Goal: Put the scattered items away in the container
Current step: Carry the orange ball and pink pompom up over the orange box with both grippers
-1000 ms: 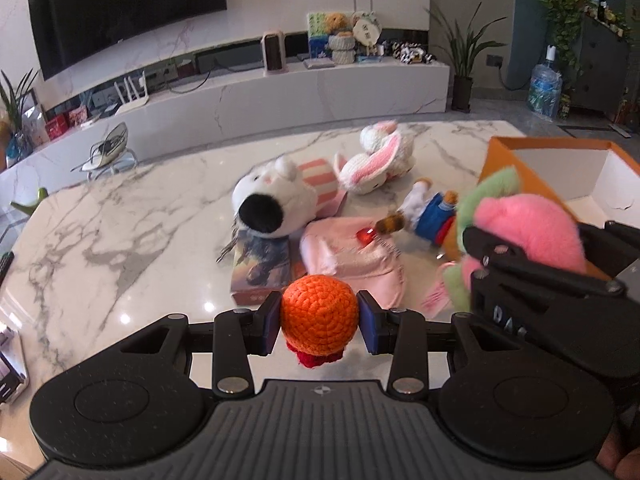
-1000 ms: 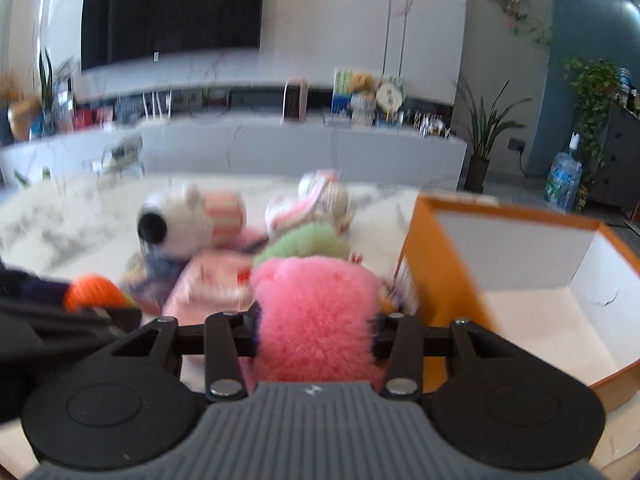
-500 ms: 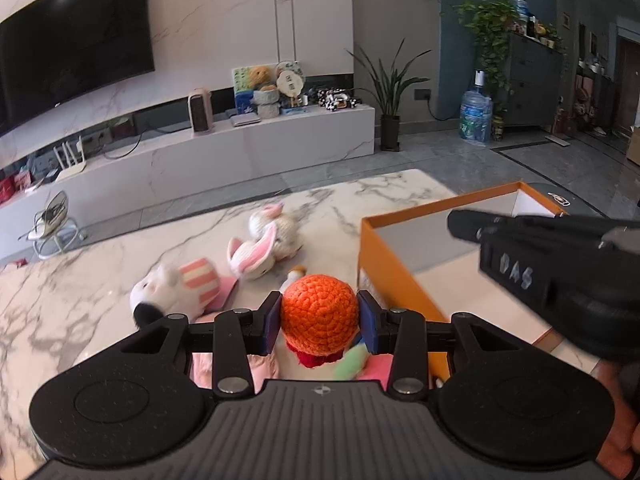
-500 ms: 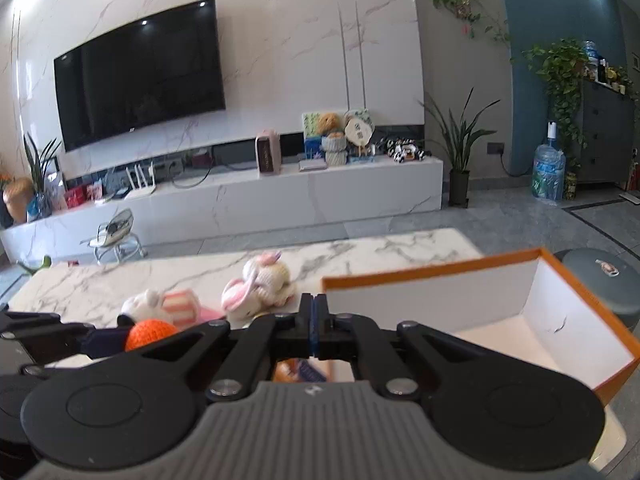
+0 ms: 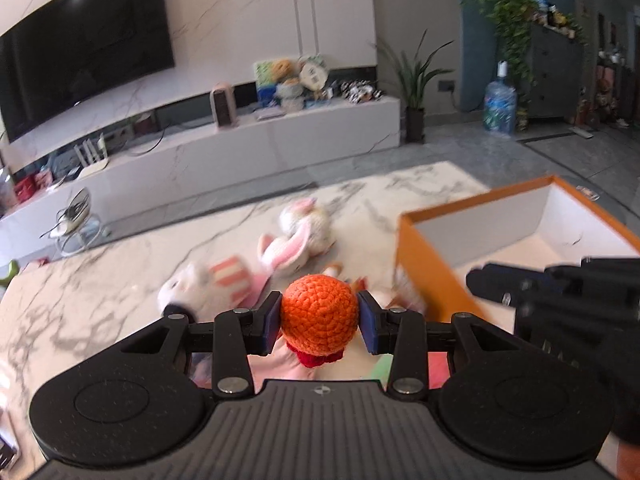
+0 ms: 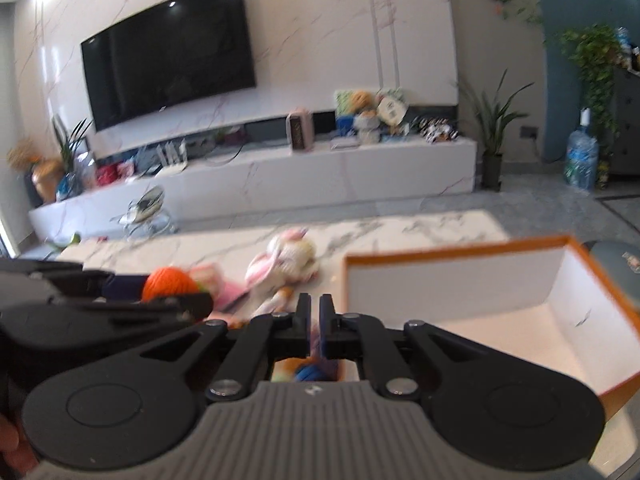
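My left gripper (image 5: 319, 322) is shut on an orange crocheted ball toy (image 5: 319, 319), held above the marble table, left of the orange box (image 5: 424, 256). The toy also shows in the right wrist view (image 6: 168, 282). My right gripper (image 6: 315, 328) has its jaws nearly together with nothing between them, near the box's (image 6: 452, 252) left wall. A pink-eared bunny plush (image 5: 298, 236) and a white striped plush (image 5: 208, 284) lie on the table. The bunny also shows in the right wrist view (image 6: 286, 260).
The marble table (image 5: 80, 280) stretches left and back. The right gripper's black body (image 5: 560, 292) sits over the box's near side. A pink and green plush (image 5: 400, 368) shows partly under my left gripper. A TV console (image 6: 280, 184) stands beyond the table.
The right gripper no longer holds the pink fluffy plush and its jaws have come together. The left gripper has carried the orange toy right, close to the box.
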The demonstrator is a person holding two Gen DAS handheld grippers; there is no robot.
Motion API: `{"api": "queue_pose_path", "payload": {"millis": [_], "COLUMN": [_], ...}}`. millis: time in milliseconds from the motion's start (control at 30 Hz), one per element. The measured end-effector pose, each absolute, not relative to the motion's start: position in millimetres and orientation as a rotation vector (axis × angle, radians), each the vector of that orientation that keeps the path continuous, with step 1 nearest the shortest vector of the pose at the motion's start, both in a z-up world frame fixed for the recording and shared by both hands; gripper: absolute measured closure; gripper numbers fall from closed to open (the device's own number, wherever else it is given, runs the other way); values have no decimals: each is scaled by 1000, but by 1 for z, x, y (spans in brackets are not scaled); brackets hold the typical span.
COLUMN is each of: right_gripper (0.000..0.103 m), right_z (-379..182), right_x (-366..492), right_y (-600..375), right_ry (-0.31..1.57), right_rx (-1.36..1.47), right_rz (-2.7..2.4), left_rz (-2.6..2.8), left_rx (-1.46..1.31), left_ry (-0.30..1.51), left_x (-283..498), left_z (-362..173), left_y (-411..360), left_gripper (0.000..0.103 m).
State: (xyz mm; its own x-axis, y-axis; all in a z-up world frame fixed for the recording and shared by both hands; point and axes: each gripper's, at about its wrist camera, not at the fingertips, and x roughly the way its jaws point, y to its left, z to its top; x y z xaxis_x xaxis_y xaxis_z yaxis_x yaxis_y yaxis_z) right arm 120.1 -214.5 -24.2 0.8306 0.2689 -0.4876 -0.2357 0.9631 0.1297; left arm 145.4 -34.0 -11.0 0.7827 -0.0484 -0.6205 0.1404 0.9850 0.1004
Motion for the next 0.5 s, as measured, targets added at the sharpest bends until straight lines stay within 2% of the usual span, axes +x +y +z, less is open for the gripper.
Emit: {"api": "queue_pose_path", "payload": {"millis": [67,133,200,367,500], "right_gripper": [90,71,64,63,50], "right_z": [-36,-48,-59,-86,-99], "right_x": [118,118,121,136,145], "right_y": [-201,-187,-177,-158,-141], "right_ry": [556,577,602,662,621], "right_rx": [35,-14,-55,-145,-278], "right_rz": [285,290,288,266,229], "left_rz": [-84,-67,-58,-57,-69], "left_rx": [141,132,119,96,73], "left_ry": [677,686,698,740,777], "left_x": [144,143,143,147,155], "left_z": [-15,-19,-24,-39,-54], "left_y": [-24,-14,-6,9,17], "left_gripper": [57,57,57,57,57]}}
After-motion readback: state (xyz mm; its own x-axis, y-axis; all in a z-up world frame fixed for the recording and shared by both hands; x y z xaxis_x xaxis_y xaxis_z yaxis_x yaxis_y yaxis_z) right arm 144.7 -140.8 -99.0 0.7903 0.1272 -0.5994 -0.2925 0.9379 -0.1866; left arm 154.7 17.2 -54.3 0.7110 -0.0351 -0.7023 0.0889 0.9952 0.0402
